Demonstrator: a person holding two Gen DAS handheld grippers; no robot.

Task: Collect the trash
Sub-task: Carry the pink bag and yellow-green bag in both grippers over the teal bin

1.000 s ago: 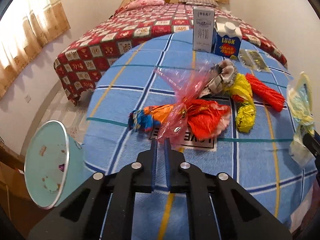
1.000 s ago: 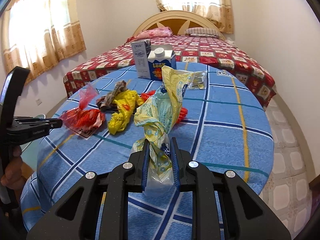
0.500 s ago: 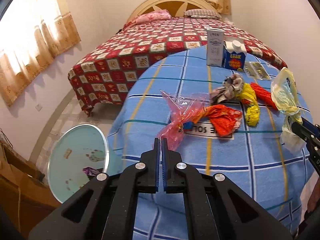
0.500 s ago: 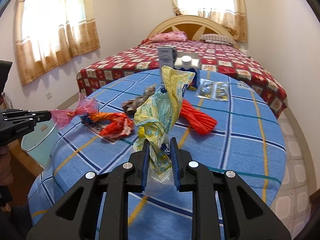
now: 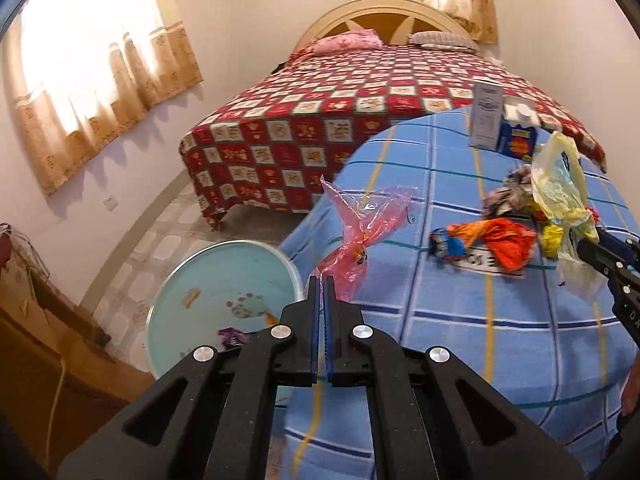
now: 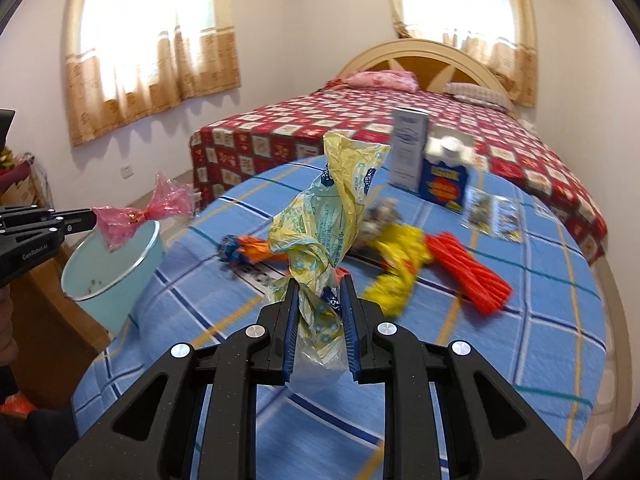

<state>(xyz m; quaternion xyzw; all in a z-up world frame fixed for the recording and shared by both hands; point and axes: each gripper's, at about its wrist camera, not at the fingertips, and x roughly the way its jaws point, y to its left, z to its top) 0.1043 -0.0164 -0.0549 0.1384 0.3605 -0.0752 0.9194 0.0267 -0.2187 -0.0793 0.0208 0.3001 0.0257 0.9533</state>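
My left gripper [image 5: 320, 280] is shut on a pink plastic wrapper [image 5: 362, 236] and holds it in the air at the table's left edge, beside the rim of a light blue trash bin [image 5: 188, 320] on the floor. The right wrist view shows that wrapper [image 6: 132, 218] over the bin [image 6: 112, 264]. My right gripper [image 6: 319, 284] is shut on a crumpled yellow plastic bag [image 6: 332, 216], held above the blue checked tablecloth [image 6: 480, 352]. The bag also shows in the left wrist view [image 5: 560, 188].
On the table lie an orange-red wrapper [image 5: 492, 240], a yellow wrapper [image 6: 400, 264], a red ribbed packet [image 6: 468, 272], a grey carton [image 6: 408, 148], a blue milk carton [image 6: 446, 180] and clear sachets [image 6: 492, 216]. A bed [image 5: 360, 100] stands behind. A wooden cabinet [image 5: 36, 360] is beside the bin.
My left gripper has carried the pink wrapper left off the pile to the table edge by the bin. My right gripper, still holding the yellow bag, has swung left too.
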